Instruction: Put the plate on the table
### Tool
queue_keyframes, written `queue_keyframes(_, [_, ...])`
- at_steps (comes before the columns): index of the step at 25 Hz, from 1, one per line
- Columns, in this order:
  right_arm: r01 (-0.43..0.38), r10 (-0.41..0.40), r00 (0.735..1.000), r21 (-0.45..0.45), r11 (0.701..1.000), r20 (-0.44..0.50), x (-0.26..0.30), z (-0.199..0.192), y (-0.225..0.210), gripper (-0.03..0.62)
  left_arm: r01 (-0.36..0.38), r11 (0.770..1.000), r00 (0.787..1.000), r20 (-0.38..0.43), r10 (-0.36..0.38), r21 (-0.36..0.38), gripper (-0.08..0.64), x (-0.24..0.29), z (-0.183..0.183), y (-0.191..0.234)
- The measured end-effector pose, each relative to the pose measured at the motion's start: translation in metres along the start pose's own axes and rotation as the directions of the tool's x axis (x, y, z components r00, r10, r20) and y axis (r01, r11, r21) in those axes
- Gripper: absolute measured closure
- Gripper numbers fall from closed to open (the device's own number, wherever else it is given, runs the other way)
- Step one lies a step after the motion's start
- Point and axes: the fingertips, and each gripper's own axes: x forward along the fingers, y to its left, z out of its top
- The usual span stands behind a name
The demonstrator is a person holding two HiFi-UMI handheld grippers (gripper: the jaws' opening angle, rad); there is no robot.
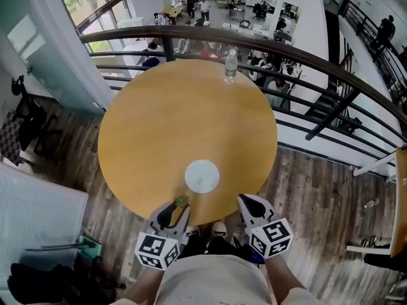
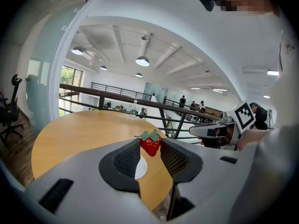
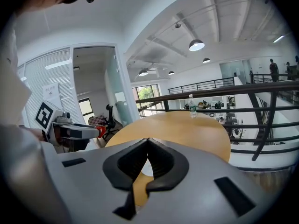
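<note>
A small white plate (image 1: 202, 176) lies flat on the round wooden table (image 1: 159, 126), near its front edge. My left gripper (image 1: 180, 203) hovers at that edge, just left of and below the plate, shut on a red strawberry (image 2: 150, 143) with green leaves pinched between its pads. Through the gap in that gripper's jaws a slice of the plate (image 2: 140, 168) shows. My right gripper (image 1: 245, 199) hangs at the table's edge to the right of the plate, its tips (image 3: 148, 140) together with nothing between them. The plate touches neither gripper.
A clear water bottle (image 1: 230, 67) stands at the table's far edge, in front of a dark railing (image 1: 305, 56) with an open drop behind it. Wooden floor surrounds the table. An office chair (image 3: 110, 118) stands off to the left.
</note>
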Motion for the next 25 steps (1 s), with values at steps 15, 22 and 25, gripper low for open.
queue_keyframes(15, [0.018,-0.017,0.999,0.027,0.999,-0.048,0.062,-0.022,-0.008,0.572,0.050,0.997,0.990,-0.132,-0.041,0.062,0.408,0.065,-0.030,0.047])
queue_keyframes(22, [0.027,-0.024,0.997,0.034,0.999,-0.076,0.090,-0.036,-0.026,0.572,0.071,0.994,0.978,-0.202,-0.053,0.081,0.408,0.106,-0.051,0.061])
queue_keyframes(25, [0.030,-0.026,0.996,0.041,0.999,-0.087,0.099,-0.043,-0.032,0.572,0.085,0.993,0.969,-0.239,-0.064,0.082,0.408,0.122,-0.063,0.064])
